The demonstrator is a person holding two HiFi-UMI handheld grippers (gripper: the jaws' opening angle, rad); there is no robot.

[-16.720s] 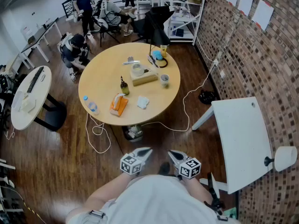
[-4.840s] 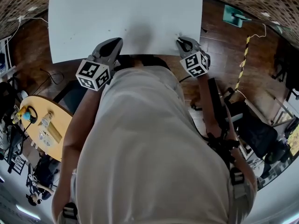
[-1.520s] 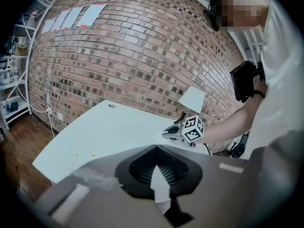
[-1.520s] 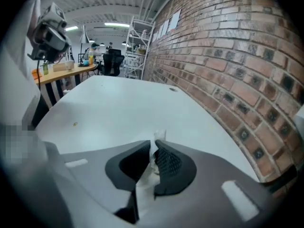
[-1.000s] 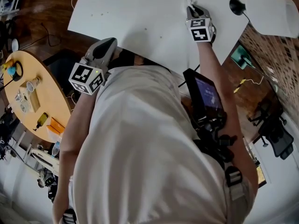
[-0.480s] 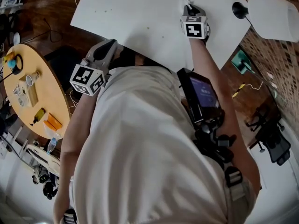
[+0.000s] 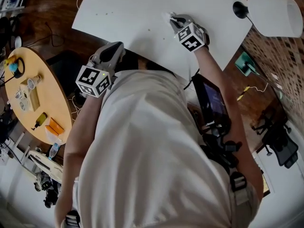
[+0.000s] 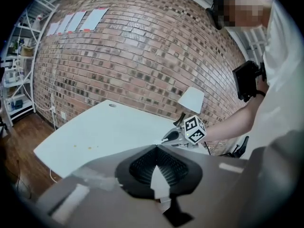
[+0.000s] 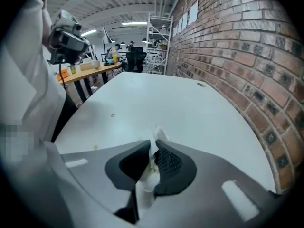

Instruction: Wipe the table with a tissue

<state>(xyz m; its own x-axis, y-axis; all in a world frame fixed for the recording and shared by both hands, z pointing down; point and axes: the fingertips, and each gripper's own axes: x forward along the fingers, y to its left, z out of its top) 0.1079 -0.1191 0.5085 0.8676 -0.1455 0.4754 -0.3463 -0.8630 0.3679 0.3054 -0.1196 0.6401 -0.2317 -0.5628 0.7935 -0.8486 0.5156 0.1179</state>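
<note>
Your right gripper (image 7: 172, 19) is clamped on the tissue (image 9: 157, 136). Its jaws have just been closing, and now they stand narrow, with the tissue pinched between the black ribbed pads.

The tissue itself is white, thin and pretty crumpled. It's more of a squashed strip than a flat sheet. A small pointed tuft pokes out past the jaw tips, and the rest trails back between the jaws toward the camera (there's a faint yellowish smudge on the bit inside the pads, hard to say more).

In the head view the tuft sits right at the surface of the white table (image 7: 128, 8), a little way in from the edge nearest you and well apart from the white lamp (image 7: 274, 11) at the far corner. In the right gripper view, a couple of tiny brownish specks (image 9: 113, 115) dot the tabletop to the left of the tissue.

Your left gripper (image 7: 116, 47) hangs by the table's near edge, close to your body. Its jaws are together at the tips, with nothing between them.
</note>
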